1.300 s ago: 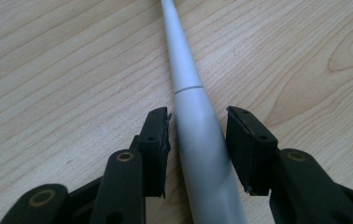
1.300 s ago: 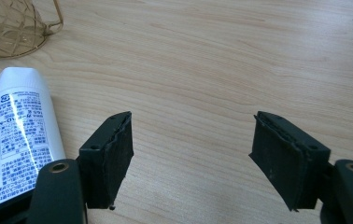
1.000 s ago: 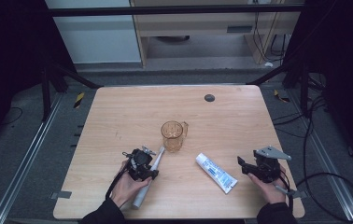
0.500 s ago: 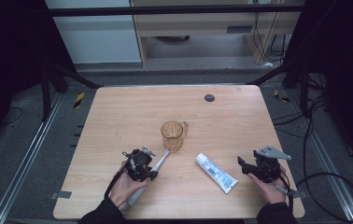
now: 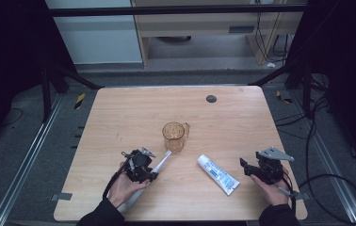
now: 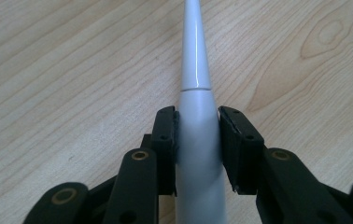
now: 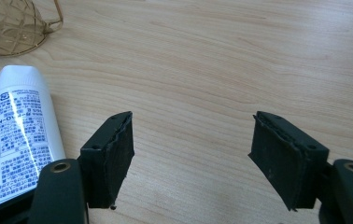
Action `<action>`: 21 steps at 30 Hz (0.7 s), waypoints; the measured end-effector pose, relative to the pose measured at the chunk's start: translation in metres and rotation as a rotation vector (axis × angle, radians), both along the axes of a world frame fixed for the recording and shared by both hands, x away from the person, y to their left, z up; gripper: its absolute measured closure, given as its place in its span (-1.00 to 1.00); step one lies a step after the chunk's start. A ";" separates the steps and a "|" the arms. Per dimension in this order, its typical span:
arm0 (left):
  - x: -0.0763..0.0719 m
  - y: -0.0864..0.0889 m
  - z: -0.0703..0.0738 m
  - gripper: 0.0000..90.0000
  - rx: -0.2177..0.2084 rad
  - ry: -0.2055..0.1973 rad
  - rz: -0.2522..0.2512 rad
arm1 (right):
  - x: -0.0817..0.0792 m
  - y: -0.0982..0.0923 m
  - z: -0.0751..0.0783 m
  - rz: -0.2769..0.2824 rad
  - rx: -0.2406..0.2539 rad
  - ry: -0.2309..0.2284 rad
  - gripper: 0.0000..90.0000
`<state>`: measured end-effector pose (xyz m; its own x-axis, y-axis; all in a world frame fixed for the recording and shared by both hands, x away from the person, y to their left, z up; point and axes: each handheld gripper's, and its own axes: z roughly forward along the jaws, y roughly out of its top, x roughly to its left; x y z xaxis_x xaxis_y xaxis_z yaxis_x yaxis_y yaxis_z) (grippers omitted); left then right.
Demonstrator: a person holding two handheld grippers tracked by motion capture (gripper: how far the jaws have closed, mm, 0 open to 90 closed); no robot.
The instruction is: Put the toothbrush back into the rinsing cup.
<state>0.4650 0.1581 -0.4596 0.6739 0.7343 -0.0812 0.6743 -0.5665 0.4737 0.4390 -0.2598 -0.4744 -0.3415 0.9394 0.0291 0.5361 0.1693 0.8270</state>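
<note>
Low and left of centre in the high view, the left gripper (image 5: 149, 165) is clenched on the thick handle of a white toothbrush (image 5: 161, 163), whose tip points up-right toward the amber cup (image 5: 174, 134) at mid-frame. The step looks like lifting the brush into that cup: raise it clear, tip it upright, and lower it without knocking the rim. The right gripper (image 7: 191, 156) rests released, with the toothpaste (image 7: 18, 133) just beside its jaw at lower left.

toothbrush (image 5: 159, 165) swung toward cup (image 5: 173, 135), left gripper (image 5: 149, 170) clamped
</note>
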 end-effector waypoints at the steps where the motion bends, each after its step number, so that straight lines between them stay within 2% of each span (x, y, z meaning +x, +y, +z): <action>1: 0.000 0.000 0.000 0.50 0.000 0.000 0.000 | 0.000 0.000 0.000 0.000 0.000 0.000 -0.34; 4: -0.002 0.002 0.004 0.50 -0.018 -0.017 0.001 | 0.000 -0.001 0.000 0.001 0.001 -0.003 -0.34; 7: -0.003 0.004 0.008 0.50 -0.035 -0.013 -0.007 | 0.000 -0.001 0.000 0.003 -0.005 -0.010 -0.34; 14: -0.008 0.009 0.020 0.51 -0.071 -0.071 0.002 | 0.000 -0.001 0.000 0.002 -0.001 -0.005 -0.33; 21: -0.012 0.016 0.034 0.51 -0.096 -0.099 0.009 | 0.000 -0.001 0.000 0.002 -0.009 -0.014 -0.34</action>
